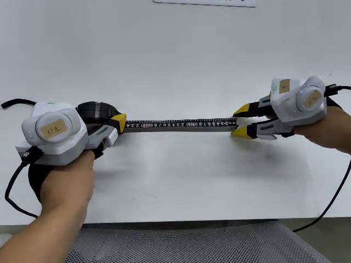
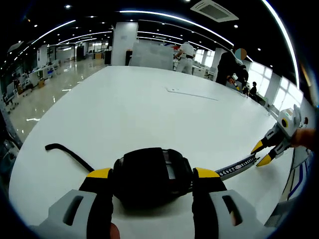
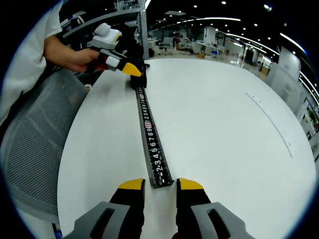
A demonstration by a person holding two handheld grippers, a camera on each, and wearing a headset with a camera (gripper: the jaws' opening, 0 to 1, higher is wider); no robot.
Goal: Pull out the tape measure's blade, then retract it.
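A black tape measure case (image 1: 94, 111) rests on the white table at the left, with my left gripper (image 1: 107, 119) shut on it. In the left gripper view the case (image 2: 149, 185) sits tight between both yellow-tipped fingers (image 2: 100, 174). The dark numbered blade (image 1: 175, 124) lies pulled out flat along the table to the right. Its free end lies between the spread yellow tips of my right gripper (image 1: 241, 121), which is open and not pinching it. In the right gripper view the blade (image 3: 149, 134) runs from the far case (image 3: 139, 75) to the right gripper (image 3: 161, 185).
A black cable (image 1: 16, 102) trails off left of the case on the table (image 1: 175, 55). A grey mesh chair (image 1: 192, 244) sits below the table's near edge. A thin white strip (image 1: 203, 2) lies at the far edge. People stand in the background (image 2: 229, 64).
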